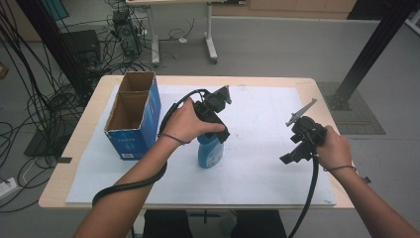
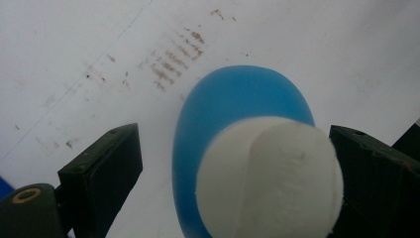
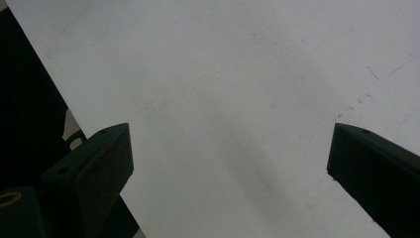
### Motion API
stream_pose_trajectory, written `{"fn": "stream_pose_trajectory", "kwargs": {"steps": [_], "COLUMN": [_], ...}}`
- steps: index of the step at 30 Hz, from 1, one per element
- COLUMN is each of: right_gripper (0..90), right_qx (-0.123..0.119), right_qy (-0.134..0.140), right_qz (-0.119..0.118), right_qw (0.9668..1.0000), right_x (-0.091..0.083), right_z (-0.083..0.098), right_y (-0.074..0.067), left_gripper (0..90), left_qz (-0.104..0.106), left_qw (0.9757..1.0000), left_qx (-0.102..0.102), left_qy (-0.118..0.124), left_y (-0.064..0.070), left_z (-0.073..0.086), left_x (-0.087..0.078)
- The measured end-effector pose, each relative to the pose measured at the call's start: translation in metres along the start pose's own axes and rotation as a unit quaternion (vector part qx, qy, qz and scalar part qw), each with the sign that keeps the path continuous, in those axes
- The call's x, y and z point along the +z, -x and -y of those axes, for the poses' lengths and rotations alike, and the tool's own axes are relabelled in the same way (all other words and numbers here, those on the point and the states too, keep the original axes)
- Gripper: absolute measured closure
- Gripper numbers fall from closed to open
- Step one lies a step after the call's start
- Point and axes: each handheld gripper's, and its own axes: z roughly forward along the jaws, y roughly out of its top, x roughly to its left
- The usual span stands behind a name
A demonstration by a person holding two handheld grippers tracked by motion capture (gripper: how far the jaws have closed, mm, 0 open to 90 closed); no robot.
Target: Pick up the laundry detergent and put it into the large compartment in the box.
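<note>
Grey floor runs behind the table (image 1: 74,144), with tangled cables and dark equipment beyond its far left corner and a black post past its far right corner. White paper (image 1: 262,183) covers most of the wooden top, leaving a bare wood strip along every edge; faint brown smudges mark the paper beside the bottle.

A blue bottle (image 1: 209,151) with a white cap (image 2: 270,178) stands upright on the paper, near the middle. Just left of the bottle sits a blue box (image 1: 134,134), open at the top and split into two compartments, close to the table's left edge. The left tongs (image 1: 216,128) hang straight over the bottle; in the left gripper view (image 2: 233,168) the jaws stand wide, one on each side of the cap, the right jaw close against it and the left jaw apart from it.

Well right of the bottle, the right tongs (image 1: 297,153) are held above bare paper, jaws wide with nothing between them (image 3: 230,163). Open paper stretches between bottle and right tongs, and from the bottle to the near edge.
</note>
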Motion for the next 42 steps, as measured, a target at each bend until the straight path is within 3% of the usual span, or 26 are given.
{"fn": "stream_pose_trajectory", "kwargs": {"steps": [42], "right_gripper": [4.0], "right_qx": [0.002], "right_qy": [0.001], "right_qz": [0.003], "right_qw": [1.0], "right_x": [-0.0005], "right_z": [0.0003], "right_y": [0.0027], "left_gripper": [8.5], "left_qz": [-0.002], "left_qw": [1.0], "left_qx": [-0.001], "left_qy": [-0.004], "left_y": [-0.0014], "left_z": [0.0], "left_x": [-0.0016]}}
